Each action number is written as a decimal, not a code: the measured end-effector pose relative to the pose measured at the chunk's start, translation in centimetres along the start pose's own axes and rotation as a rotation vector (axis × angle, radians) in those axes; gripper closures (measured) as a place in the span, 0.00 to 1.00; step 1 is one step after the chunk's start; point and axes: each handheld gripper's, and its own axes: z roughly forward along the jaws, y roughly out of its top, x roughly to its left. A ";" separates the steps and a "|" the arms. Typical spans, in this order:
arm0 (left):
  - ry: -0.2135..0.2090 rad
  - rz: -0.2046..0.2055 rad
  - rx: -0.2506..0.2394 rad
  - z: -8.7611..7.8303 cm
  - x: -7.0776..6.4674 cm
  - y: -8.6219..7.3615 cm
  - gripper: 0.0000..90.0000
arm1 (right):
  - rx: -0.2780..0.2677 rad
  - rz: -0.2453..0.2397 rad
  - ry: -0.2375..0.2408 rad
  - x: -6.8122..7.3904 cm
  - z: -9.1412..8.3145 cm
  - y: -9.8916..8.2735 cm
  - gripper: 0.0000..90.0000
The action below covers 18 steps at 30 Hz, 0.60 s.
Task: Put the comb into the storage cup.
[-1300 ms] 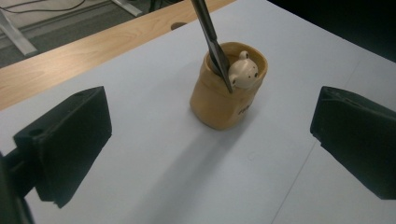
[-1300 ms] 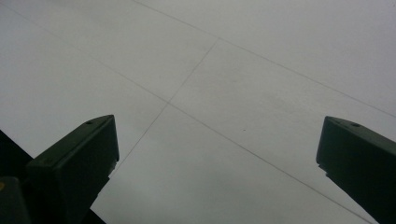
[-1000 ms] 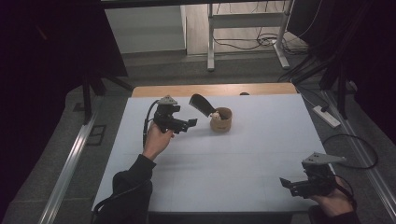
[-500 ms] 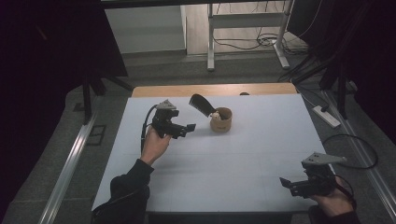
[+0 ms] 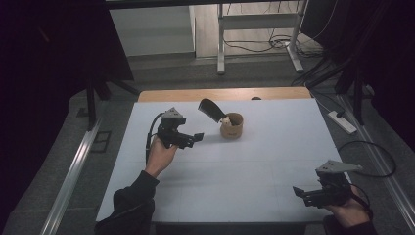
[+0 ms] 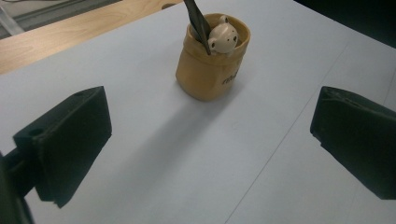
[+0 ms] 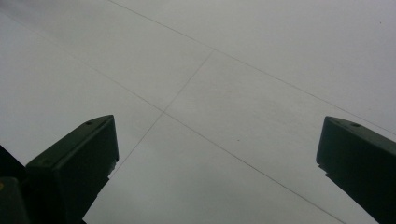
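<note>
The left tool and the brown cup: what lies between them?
Nothing: bare white table separates the open left tool from the brown cup, clearest in the left gripper view.

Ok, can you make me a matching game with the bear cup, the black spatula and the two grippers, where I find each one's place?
Things:
1. tan bear cup
2. black spatula
3. left gripper
4. right gripper

Places:
a. near the table's front right corner
b. standing in the cup
c. open, facing the cup
d. on the white table, toward its far edge

Pairs: 1-d, 2-b, 3-c, 4-a
</note>
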 end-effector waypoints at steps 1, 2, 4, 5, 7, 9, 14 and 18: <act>0.001 -0.004 -0.002 -0.1 0.0 -0.1 0.00 | 0.000 -0.001 0.001 0.0 0.0 0.0 0.00; -0.001 -0.003 0.000 -0.2 0.0 -0.1 0.00 | 0.000 -0.002 0.001 0.0 0.0 0.0 0.00; 0.001 -0.004 0.003 -0.3 0.0 -0.2 0.00 | 0.001 -0.003 0.001 0.0 0.0 0.0 0.00; 0.002 -0.007 0.005 -0.4 0.0 -0.3 0.00 | 0.001 -0.003 0.001 0.0 0.0 0.0 0.00; 0.003 -0.011 0.002 -0.4 -0.1 -0.4 0.00 | 0.001 -0.004 0.000 0.0 0.0 0.0 0.00; 0.004 -0.011 0.003 -0.6 -0.1 -0.5 0.00 | 0.002 -0.004 -0.001 0.1 0.0 0.0 0.00; -0.004 -0.015 -0.001 -0.9 -0.3 -0.7 0.00 | 0.005 -0.006 -0.002 0.1 0.0 0.0 0.00; -0.008 -0.016 -0.003 -1.1 -0.5 -0.9 0.00 | 0.005 -0.008 -0.004 0.1 0.0 0.0 0.00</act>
